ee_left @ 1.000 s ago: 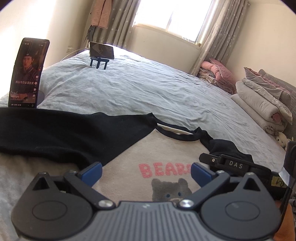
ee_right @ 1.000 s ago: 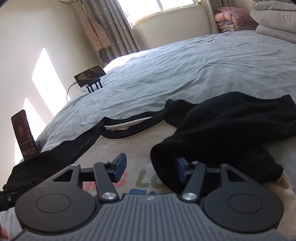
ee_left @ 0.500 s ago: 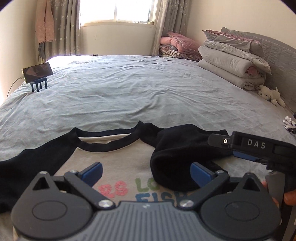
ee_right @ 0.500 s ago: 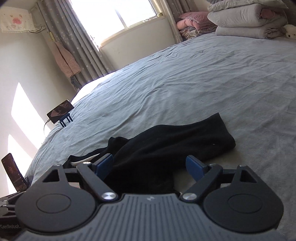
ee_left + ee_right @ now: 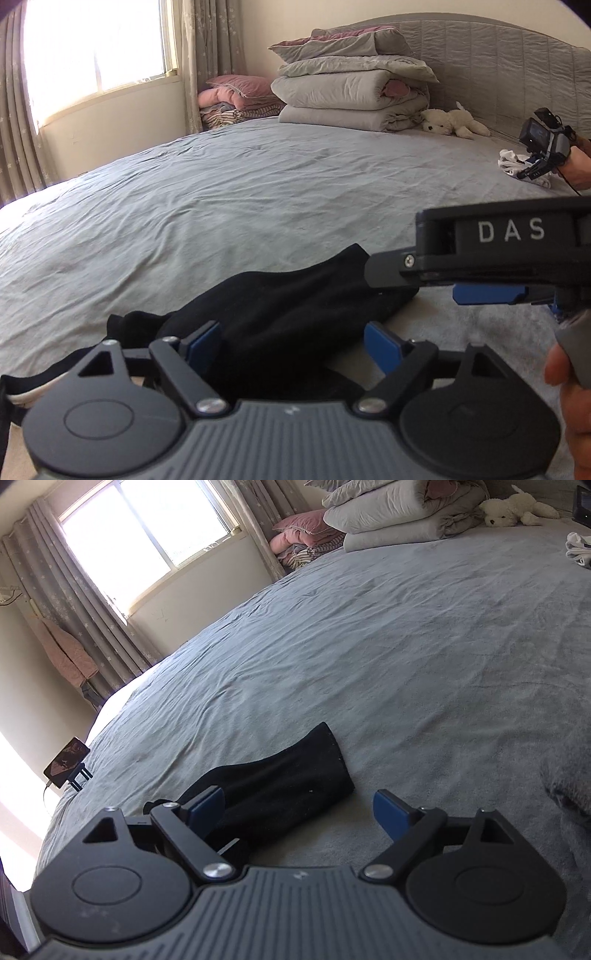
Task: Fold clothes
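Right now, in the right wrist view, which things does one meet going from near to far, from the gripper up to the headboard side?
right gripper → black sleeve → bare grey bedsheet → stack of folded quilts, with the white plush toy beside it.

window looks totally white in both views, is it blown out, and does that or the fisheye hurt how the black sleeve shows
Left wrist view: the window is blown out to white, the black sleeve reads as a near-featureless dark mass, and the headboard bows from fisheye. Right wrist view: the window is again clipped, the sleeve shows faint folds, and the bed sheet curves and tilts.
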`<state>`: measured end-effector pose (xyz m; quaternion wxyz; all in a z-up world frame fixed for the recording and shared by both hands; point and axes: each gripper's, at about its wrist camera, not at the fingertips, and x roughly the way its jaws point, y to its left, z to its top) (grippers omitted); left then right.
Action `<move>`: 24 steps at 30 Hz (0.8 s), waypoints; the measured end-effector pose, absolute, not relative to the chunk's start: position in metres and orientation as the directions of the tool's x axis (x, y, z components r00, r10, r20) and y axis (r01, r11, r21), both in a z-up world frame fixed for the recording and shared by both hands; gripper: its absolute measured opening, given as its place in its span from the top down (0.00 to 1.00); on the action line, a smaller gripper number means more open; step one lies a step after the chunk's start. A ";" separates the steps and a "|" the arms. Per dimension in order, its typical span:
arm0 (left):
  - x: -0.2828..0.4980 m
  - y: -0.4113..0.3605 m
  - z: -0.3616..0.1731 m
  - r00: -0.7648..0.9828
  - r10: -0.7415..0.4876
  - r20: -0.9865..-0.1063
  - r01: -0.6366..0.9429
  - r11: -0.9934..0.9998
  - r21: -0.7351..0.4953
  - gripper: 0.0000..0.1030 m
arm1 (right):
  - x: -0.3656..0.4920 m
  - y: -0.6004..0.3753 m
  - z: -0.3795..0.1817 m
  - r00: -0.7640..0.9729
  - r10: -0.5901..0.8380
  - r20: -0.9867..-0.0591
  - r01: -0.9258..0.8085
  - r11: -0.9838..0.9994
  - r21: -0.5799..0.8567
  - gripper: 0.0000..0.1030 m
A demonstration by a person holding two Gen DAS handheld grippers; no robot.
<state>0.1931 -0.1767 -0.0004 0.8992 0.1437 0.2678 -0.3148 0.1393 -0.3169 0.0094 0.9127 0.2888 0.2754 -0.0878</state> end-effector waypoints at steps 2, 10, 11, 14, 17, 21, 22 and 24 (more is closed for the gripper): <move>0.195 -0.188 -0.006 0.651 -0.501 -0.571 0.660 0.745 0.099 0.20 | 0.139 -0.318 0.009 0.833 -0.003 -0.554 0.324 0.813 0.483 0.12; 0.210 -0.176 -0.005 0.702 -0.472 -0.533 0.531 0.846 -0.050 0.93 | 0.138 -0.319 0.008 0.837 -0.021 -0.546 0.337 0.807 0.485 0.12; 0.211 -0.167 -0.001 0.709 -0.478 -0.519 0.505 0.857 -0.100 0.96 | 0.138 -0.317 0.008 0.839 -0.017 -0.544 0.330 0.811 0.483 0.12; 0.205 -0.133 0.012 0.777 -0.431 -0.459 0.393 0.901 -0.182 1.00 | 0.140 -0.310 0.010 0.845 -0.003 -0.535 0.299 0.831 0.469 0.12; 0.193 -0.092 0.024 0.836 -0.376 -0.400 0.290 0.921 -0.259 1.00 | 0.142 -0.301 0.011 0.852 0.017 -0.524 0.258 0.857 0.446 0.12; 0.177 -0.036 0.031 0.897 -0.266 -0.354 0.147 0.933 -0.330 1.00 | 0.145 -0.290 0.012 0.853 0.031 -0.520 0.218 0.885 0.411 0.12; 0.175 -0.024 0.030 0.895 -0.260 -0.362 0.132 0.931 -0.340 1.00 | 0.146 -0.288 0.011 0.852 0.031 -0.522 0.215 0.890 0.403 0.12; 0.175 -0.010 0.026 0.876 -0.279 -0.393 0.136 0.925 -0.354 0.98 | 0.148 -0.289 0.009 0.851 0.027 -0.525 0.227 0.882 0.413 0.12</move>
